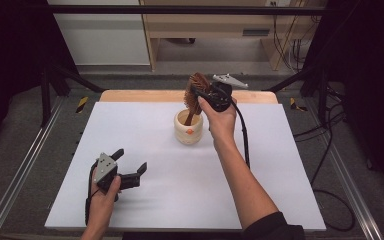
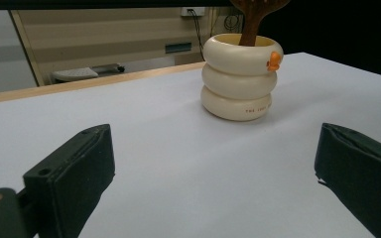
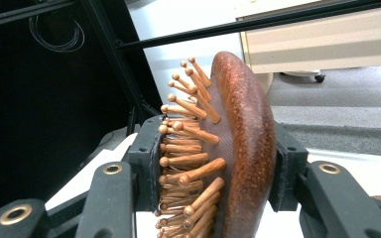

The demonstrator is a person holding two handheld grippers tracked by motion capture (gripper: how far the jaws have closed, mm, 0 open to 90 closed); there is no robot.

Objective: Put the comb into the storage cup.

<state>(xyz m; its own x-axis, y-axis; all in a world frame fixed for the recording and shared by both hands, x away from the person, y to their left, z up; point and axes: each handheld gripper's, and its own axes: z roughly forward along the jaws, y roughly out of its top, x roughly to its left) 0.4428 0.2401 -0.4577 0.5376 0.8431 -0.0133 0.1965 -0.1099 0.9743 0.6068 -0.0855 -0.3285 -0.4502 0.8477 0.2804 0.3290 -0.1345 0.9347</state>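
Lower left of the high view: the left gripper (image 1: 130,167) rests on the white desk (image 1: 145,200), fingers wide apart and empty. At upper centre, the right gripper (image 1: 198,93) clamps the brown wooden pin-bristle hairbrush (image 1: 196,86) by its head, handle inside the cream ringed ceramic cup (image 1: 188,128). Step in hand, as judged: seating or withdrawing the brush. The next move calls for vertical travel clear of the rim.

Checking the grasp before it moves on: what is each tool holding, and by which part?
Right tool: wooden hairbrush, clamped across its head, bristles to back. Left tool: nothing.
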